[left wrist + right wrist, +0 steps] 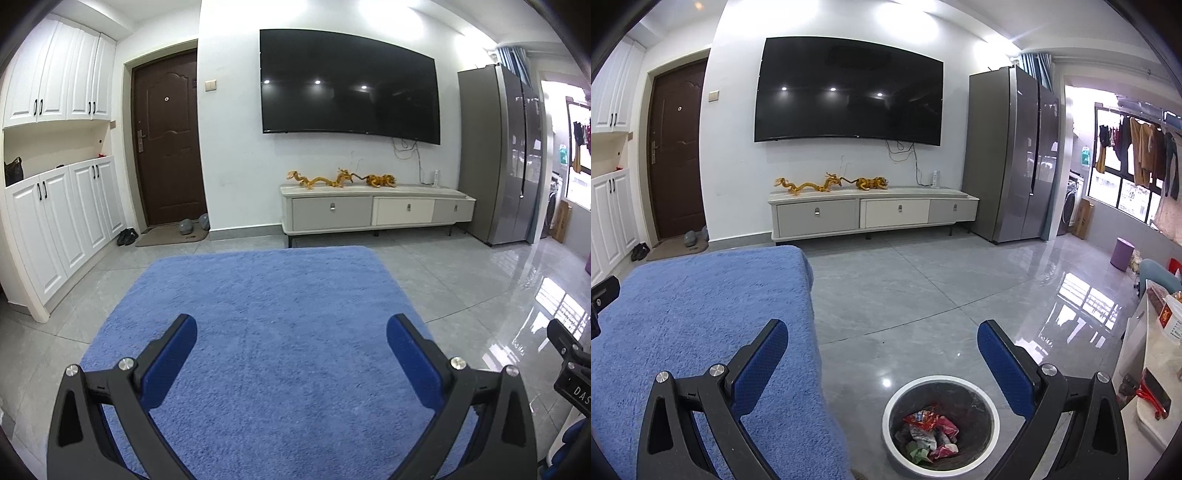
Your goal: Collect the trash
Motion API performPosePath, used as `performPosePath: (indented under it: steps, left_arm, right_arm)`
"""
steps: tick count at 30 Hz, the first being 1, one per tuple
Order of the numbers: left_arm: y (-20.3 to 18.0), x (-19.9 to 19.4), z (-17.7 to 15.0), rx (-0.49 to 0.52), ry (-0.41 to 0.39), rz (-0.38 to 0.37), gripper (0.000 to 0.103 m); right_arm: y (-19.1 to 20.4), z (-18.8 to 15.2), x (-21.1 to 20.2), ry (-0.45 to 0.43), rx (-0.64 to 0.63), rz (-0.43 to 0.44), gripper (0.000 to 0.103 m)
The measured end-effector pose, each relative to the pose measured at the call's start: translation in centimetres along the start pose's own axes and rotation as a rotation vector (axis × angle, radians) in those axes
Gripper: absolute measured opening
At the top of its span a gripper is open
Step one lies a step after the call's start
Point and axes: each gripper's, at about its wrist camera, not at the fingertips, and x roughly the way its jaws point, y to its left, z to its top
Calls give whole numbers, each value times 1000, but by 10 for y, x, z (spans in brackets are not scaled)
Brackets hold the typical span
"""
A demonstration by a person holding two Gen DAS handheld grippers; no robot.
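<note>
A round bin with a white rim and dark liner stands on the grey floor below my right gripper. Crumpled wrappers, red and white among them, lie inside it. My right gripper is open and holds nothing, hovering just above and behind the bin. My left gripper is open too, with nothing between its blue pads, above a blue cloth-covered surface. No trash shows on the blue cloth. Part of the right gripper's black body pokes in at the right edge of the left wrist view.
Ahead are a wall TV, a low white cabinet with golden figurines, a grey fridge and a brown door. White cupboards line the left. A cluttered white table sits at right.
</note>
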Motion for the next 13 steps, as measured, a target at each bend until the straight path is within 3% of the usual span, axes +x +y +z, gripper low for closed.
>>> performPosePath:
  steps: [13]
  left_arm:
    - [-6, 6, 1, -18, -1, -21, 103]
  right_arm:
    - [-8, 0, 5, 9, 7, -18, 103]
